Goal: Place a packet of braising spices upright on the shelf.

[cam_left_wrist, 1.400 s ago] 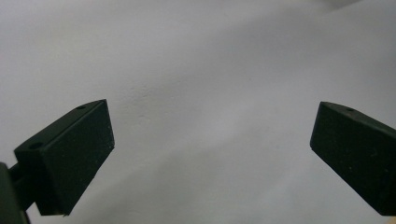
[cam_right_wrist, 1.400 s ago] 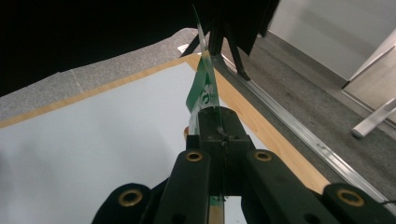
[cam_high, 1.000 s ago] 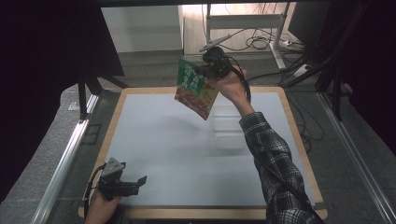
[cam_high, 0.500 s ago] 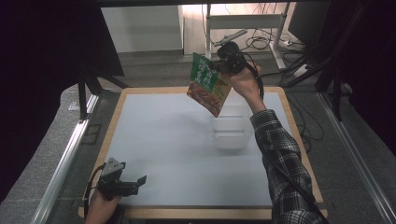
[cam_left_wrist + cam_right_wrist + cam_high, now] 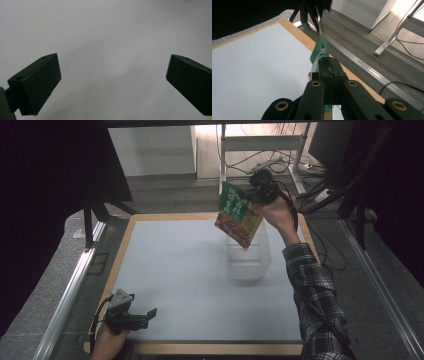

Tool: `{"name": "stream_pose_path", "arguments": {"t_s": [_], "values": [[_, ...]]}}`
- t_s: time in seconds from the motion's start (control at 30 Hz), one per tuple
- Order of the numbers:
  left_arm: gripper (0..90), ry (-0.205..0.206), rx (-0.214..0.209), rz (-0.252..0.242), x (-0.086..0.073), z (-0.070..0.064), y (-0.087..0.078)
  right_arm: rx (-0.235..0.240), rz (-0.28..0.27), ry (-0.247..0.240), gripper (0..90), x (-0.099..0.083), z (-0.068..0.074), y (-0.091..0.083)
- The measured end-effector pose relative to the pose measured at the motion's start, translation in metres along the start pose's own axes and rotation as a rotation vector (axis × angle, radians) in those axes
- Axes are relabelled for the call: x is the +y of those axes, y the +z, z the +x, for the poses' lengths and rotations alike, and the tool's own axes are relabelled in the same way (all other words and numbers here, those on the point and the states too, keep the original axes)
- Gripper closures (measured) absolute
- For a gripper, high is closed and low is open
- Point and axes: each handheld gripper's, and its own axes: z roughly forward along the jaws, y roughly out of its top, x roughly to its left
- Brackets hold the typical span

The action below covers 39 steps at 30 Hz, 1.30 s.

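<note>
While the right gripper (image 5: 248, 196) pinches a green packet (image 5: 239, 213) above the white table (image 5: 170, 270), the left gripper (image 5: 136, 316) rests wide open, empty.

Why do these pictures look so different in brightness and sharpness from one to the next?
In the high view, the surroundings fall to black while the pale table is evenly lit, and the clear box nearly vanishes against it. In the left gripper view, the black jaws cast a soft shadow on the surface. In the right gripper view, the green packet shows edge-on, glare at upper right.
</note>
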Motion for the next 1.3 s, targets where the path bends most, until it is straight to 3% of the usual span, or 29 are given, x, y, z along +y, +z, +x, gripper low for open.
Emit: {"name": "stream_pose_path", "arguments": {"t_s": [0.53, 1.03, 1.1, 1.3], "values": [[0.0, 0.002, 0.006, 0.005, 0.000, -0.001, 0.001, -0.038, 0.055, 0.029, 89.4, -0.031, -0.023, -0.030], [0.1, 0.006, 0.006, 0.006, 0.000, -0.001, 0.001, -0.023, 0.110, -0.001, 89.3, -0.032, -0.010, -0.001], [0.1, 0.008, 0.006, 0.007, 0.000, -0.002, 0.001, -0.021, 0.137, -0.012, 89.3, -0.033, -0.008, 0.004], [0.2, 0.011, 0.008, 0.007, 0.000, -0.002, 0.001, -0.031, 0.117, 0.003, 89.2, -0.039, -0.008, 0.010]]}}
